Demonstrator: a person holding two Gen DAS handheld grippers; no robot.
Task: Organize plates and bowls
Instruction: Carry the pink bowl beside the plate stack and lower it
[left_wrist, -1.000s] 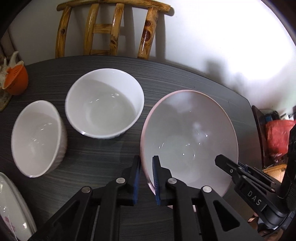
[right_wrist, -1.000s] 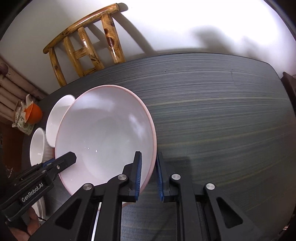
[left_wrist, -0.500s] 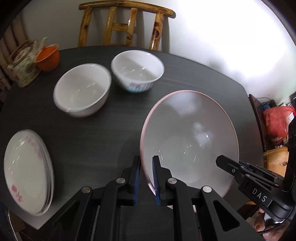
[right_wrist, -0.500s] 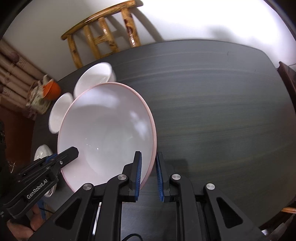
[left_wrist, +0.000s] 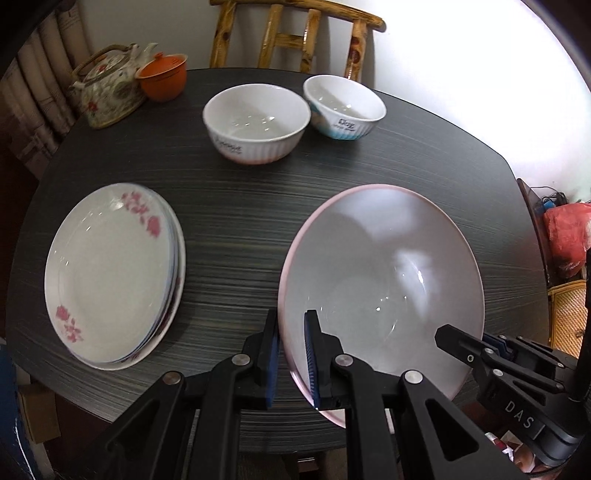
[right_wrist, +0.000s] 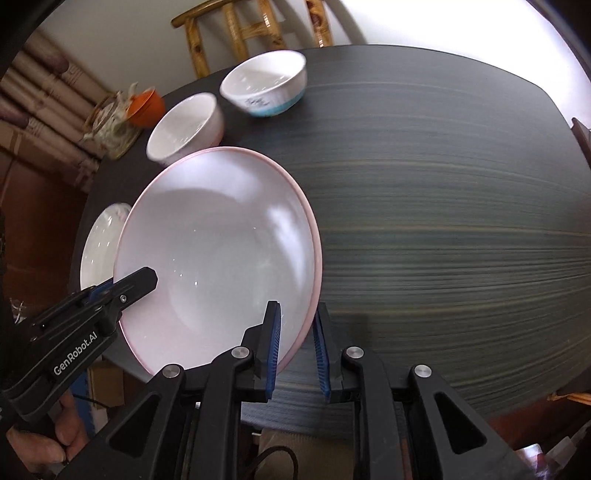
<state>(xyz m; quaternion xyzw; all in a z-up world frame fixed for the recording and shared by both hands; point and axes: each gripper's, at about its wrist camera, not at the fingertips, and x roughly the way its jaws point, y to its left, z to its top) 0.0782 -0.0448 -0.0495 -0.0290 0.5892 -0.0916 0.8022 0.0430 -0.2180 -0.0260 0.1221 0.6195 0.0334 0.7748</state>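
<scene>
Both wrist cameras look steeply down along their fingers, close over the dark table (left_wrist: 240, 206), sharing the pink-rimmed bowl (left_wrist: 384, 280), two small bowls (right_wrist: 188, 125) and wooden chair (left_wrist: 295, 33).

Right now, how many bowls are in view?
3. The big pink-rimmed bowl is held at its rim by both tools; two small bowls sit at the table's far side, one pink-based, one blue-based. None looks hidden.
</scene>
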